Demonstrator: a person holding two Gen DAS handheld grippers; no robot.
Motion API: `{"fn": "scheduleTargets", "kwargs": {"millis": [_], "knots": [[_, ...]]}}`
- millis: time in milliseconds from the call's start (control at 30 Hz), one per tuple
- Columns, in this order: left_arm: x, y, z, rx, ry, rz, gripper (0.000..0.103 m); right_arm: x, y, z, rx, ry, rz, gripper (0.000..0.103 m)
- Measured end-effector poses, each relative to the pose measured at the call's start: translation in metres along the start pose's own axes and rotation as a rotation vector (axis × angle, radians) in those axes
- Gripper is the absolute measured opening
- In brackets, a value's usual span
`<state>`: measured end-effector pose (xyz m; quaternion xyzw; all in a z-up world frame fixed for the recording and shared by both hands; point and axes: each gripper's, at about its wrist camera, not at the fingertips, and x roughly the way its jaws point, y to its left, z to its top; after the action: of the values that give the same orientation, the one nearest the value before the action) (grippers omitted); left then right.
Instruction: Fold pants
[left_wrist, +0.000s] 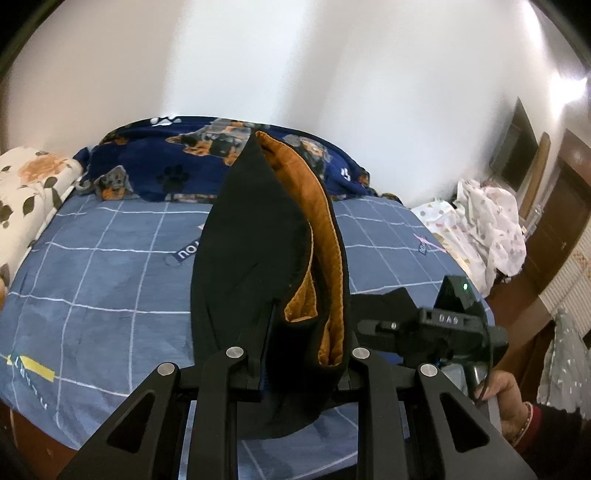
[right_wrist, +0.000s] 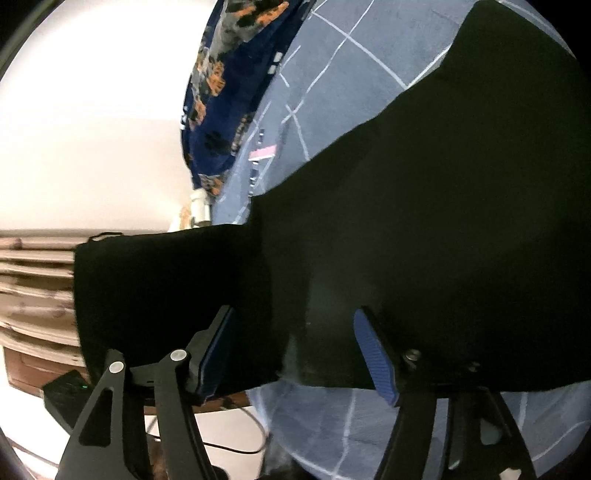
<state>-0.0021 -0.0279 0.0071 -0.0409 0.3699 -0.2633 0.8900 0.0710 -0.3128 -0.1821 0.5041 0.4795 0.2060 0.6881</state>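
Left gripper (left_wrist: 301, 354) clamped on black pants (left_wrist: 251, 236), jaws nearly closed around a bunched fold at the near edge. Orange-brown lining (left_wrist: 317, 229) showing along the right side of the fold, running toward the far end. Pants draped lengthwise over a bed (left_wrist: 110, 258) with a blue checked sheet. Right gripper (right_wrist: 295, 347) standing open, blue pads (right_wrist: 373, 354) well apart and clear of the cloth, black pants fabric between and behind them. In the left wrist view, right gripper just right of the pants, gripped by a hand (left_wrist: 506, 402) at the near right. Dark blue dog-print blanket (left_wrist: 177, 162) heaped at the far end of the bed, floral pillow (left_wrist: 29, 184) far left.
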Motion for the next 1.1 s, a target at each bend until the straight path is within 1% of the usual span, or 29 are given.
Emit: {"fn": "scheduleTargets", "kwargs": {"millis": [67,167,333,433,567,700,967,1033,1067,1100], "knots": [[0.004,-0.006,0.0,0.012,0.008,-0.007,0.023,-0.005,0.007,0.001,-0.011,-0.011,0.036,0.066],[0.011,-0.016,0.0,0.03,0.024,-0.019,0.023,-0.016,0.019,0.002,-0.031,-0.024,0.1,0.069],[0.026,-0.033,0.0,0.057,0.056,-0.043,0.023,-0.033,0.035,0.004,-0.043,-0.04,0.208,0.081],[0.036,-0.043,-0.002,0.079,0.079,-0.056,0.023,-0.038,0.041,0.006,-0.042,-0.027,0.245,0.084],[0.048,-0.056,-0.005,0.11,0.106,-0.071,0.023,-0.039,0.051,0.011,-0.072,-0.007,0.241,0.087],[0.058,-0.069,-0.007,0.141,0.132,-0.083,0.023,-0.037,0.055,0.02,-0.064,0.032,0.273,0.087],[0.077,-0.094,-0.015,0.219,0.18,-0.094,0.023,-0.031,0.059,0.029,-0.073,0.077,0.218,0.087],[0.082,-0.099,-0.018,0.239,0.186,-0.083,0.023,-0.031,0.06,0.028,-0.09,0.085,0.196,0.078],[0.085,-0.101,-0.018,0.247,0.186,-0.077,0.023,-0.031,0.06,0.028,-0.105,0.079,0.166,0.075],[0.086,-0.102,-0.019,0.252,0.185,-0.073,0.023,-0.03,0.06,0.028,-0.119,0.079,0.138,0.067]]}}
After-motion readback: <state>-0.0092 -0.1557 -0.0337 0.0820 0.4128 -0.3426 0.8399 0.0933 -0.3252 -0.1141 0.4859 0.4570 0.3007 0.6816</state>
